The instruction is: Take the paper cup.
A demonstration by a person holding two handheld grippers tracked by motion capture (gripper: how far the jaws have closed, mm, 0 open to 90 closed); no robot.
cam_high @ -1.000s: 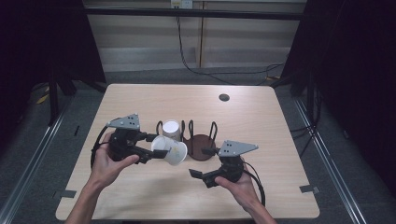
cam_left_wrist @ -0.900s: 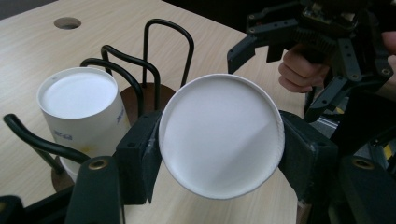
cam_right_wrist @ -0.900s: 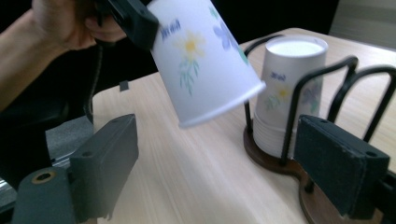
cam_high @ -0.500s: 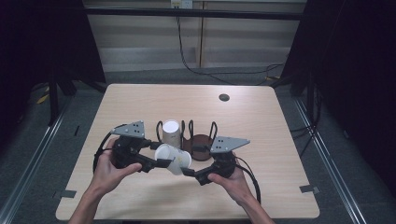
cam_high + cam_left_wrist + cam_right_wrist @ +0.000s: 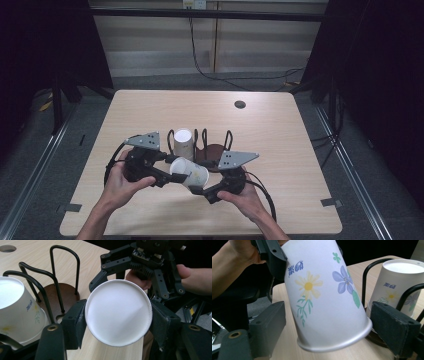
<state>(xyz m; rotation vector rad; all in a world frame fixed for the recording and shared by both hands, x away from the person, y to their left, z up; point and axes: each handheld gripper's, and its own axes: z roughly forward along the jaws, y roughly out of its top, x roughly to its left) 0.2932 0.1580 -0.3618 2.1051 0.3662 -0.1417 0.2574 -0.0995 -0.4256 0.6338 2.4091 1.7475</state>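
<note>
White paper, printed with flowers: that is the cup I have between the two grippers, held in the air above the near middle of the table. Compared with a second ago, the cup sits lower and nearer my side, clear of the rack, and the right gripper has come in from the right until its jaws flank the cup's rim end. I read this as a hand-over being set up, not yet made.

Left gripper: its jaws are closed on the cup's base end, pads pressing both sides of the wall; the flat white bottom faces its camera.

Right gripper, in its own view: the jaws stand apart on either side of the rim, with a visible gap at each pad. No grip there yet.

Condition of the cup: lying tilted, mouth towards the right gripper, rolled rim intact, wall uncrushed. Print shows a yellow daisy, a blue flower, green leaves and blue lettering.

A second cup of the same print stands upside down in the wire rack behind, touching nothing I hold.
</note>
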